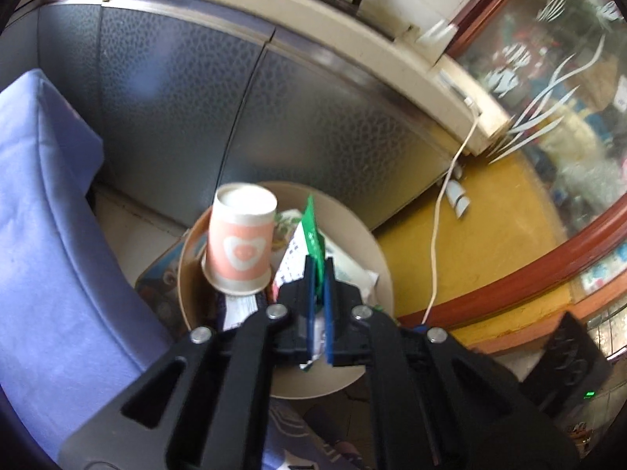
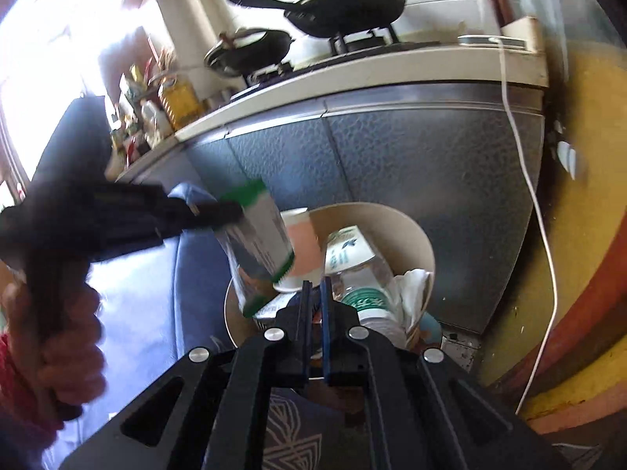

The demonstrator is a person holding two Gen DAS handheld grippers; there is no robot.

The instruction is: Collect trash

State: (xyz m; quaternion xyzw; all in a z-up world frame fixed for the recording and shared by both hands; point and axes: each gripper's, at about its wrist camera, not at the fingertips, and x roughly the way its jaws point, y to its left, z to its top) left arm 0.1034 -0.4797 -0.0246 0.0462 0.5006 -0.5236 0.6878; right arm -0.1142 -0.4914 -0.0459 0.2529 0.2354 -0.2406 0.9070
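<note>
Grey kitchen cabinets [image 1: 313, 117] back a round beige bin [image 1: 376, 250]. Nearest, the left gripper [image 1: 319, 262] clamps a flat green-and-white wrapper [image 1: 309, 231] above it; the right gripper [image 2: 315, 286] is closed, empty. Beyond, a pink heart-printed paper cup [image 1: 241, 243] rests upside down on the trash.

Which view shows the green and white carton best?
Right wrist view: the carton shows broadside, held by the left gripper above the bin. Left wrist view shows it only edge-on between the gripper's fingers.
</note>
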